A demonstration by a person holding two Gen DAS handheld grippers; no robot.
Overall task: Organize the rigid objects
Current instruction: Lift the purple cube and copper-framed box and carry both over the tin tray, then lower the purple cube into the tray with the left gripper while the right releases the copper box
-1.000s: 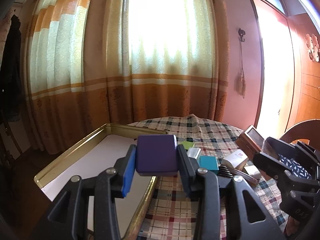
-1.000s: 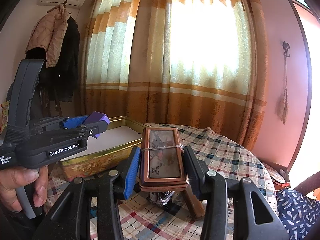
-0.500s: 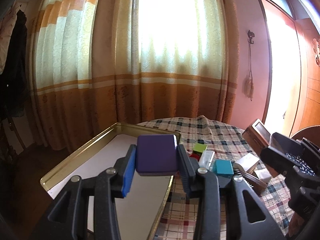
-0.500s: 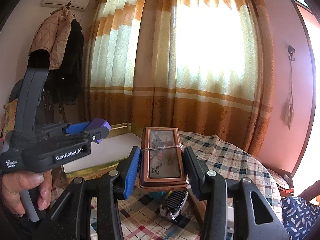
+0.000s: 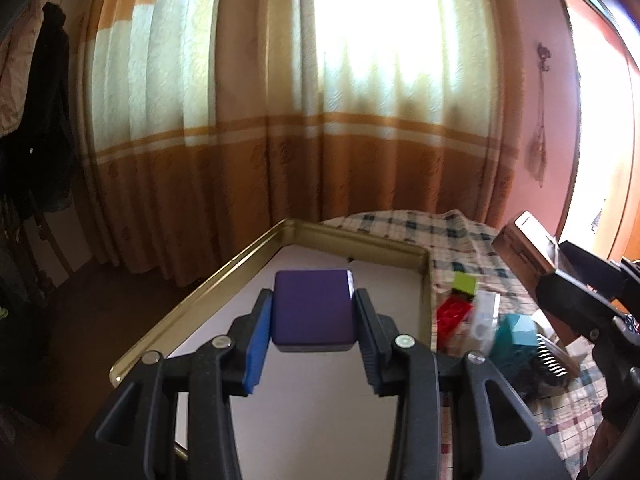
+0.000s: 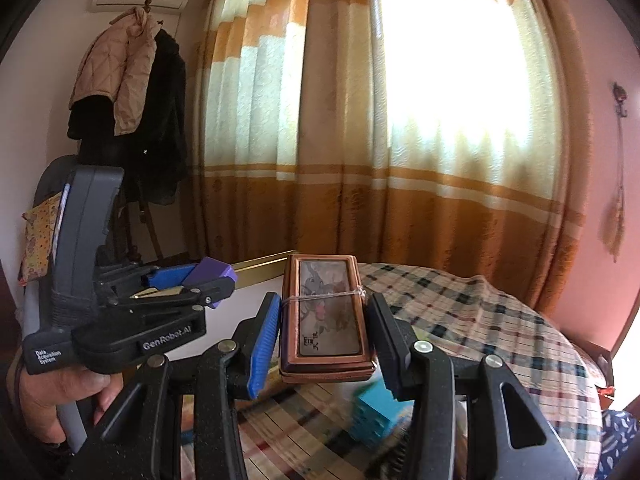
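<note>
Left gripper (image 5: 313, 322) is pinching a purple block (image 5: 312, 312) over the gold tray (image 5: 208, 300) at the worktop's left edge. Right gripper (image 6: 324, 330) clamps a brown framed box (image 6: 325, 316), probably wooden, above the checkered worktop (image 6: 480, 320).

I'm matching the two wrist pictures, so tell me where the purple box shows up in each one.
Left wrist: the purple box sits centre frame, clamped between the left gripper fingers, above the gold tray.
Right wrist: the same box appears at left, mid-height, partly hidden by those fingers.
Shared landmark: the gold tray's rim.
</note>
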